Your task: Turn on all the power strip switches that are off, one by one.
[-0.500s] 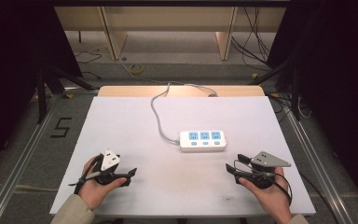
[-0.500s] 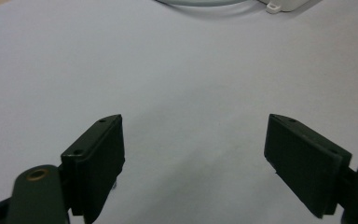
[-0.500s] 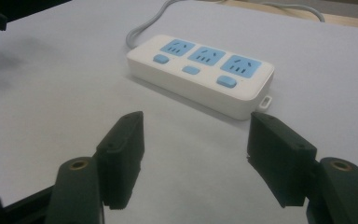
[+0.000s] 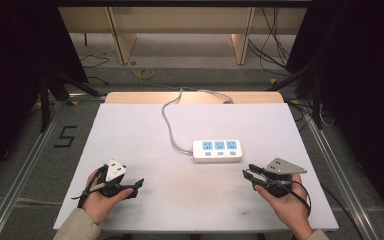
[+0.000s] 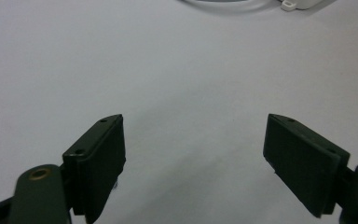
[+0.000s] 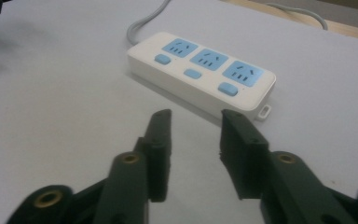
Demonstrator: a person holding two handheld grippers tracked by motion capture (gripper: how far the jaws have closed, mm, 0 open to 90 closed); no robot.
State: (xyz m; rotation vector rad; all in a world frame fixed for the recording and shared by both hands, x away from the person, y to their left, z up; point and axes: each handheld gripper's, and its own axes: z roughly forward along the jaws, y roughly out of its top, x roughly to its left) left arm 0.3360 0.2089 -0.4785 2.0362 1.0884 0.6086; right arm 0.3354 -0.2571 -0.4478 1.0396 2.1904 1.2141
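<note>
Here a white power strip (image 4: 217, 150) with three blue sockets lies near the middle of the white table (image 4: 130, 130), a little right of centre, and its grey cable (image 4: 169, 122) runs off toward the far edge. The right gripper (image 4: 247, 175) rests near the table's near right corner, in the person's right hand (image 4: 285, 200), pointing left toward the strip but apart from it. Its jaws stand partly apart with nothing between them; in the right gripper view the strip lies just beyond their tips. The left gripper (image 4: 136, 186) sits near the near left corner, in the left hand (image 4: 100, 200). Its jaws are spread wide over bare table, and it grasps nothing.
</note>
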